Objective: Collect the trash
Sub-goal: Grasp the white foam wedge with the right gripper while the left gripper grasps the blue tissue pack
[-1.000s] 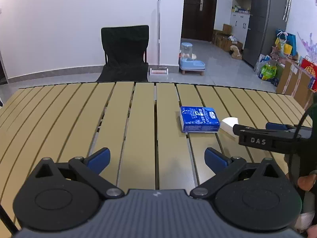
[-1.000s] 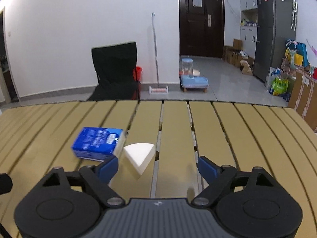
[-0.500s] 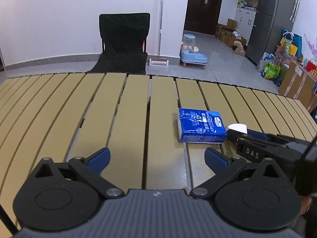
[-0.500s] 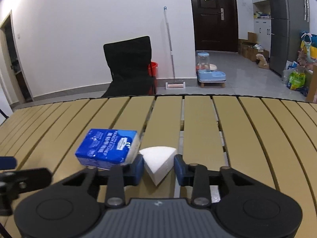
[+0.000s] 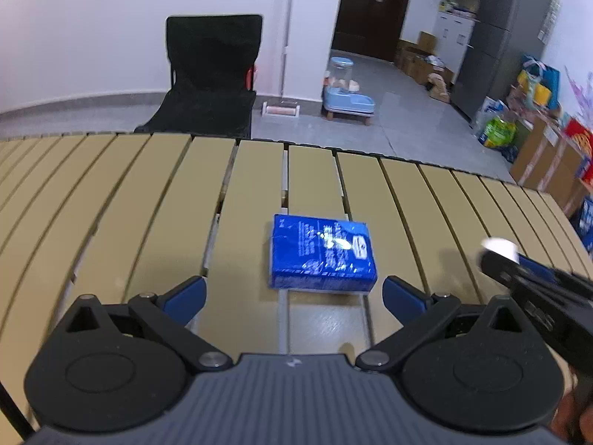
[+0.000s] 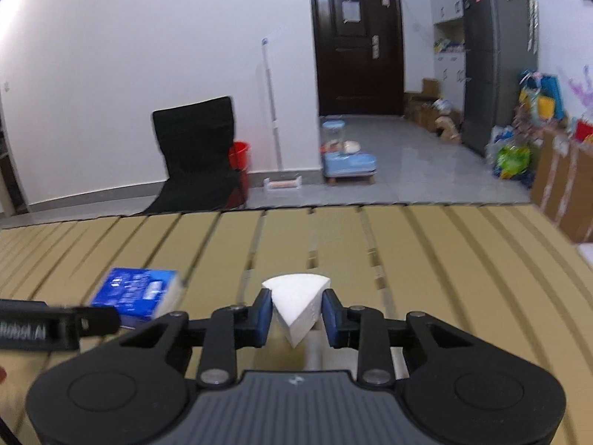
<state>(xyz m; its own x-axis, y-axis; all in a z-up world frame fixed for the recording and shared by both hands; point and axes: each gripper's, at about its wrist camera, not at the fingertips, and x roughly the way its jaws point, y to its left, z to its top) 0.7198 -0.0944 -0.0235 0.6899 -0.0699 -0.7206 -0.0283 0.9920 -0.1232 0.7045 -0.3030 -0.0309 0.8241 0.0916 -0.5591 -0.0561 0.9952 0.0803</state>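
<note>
1. Right hand-held gripper (image 6: pixel 295 315): pads clamped on white wedge-shaped folded tissue (image 6: pixel 296 301), now lifted off tan slatted counter (image 6: pixel 444 259); 0.5 s ago it was at the surface.
2. Left hand-held gripper (image 5: pixel 292 293): jaws wide, empty, now closer to blue plastic-wrapped tissue pack (image 5: pixel 321 253), which lies flat on counter.

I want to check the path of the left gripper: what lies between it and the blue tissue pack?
Nothing: in the left wrist view only bare table slats lie between the open left gripper and the blue tissue pack.
</note>
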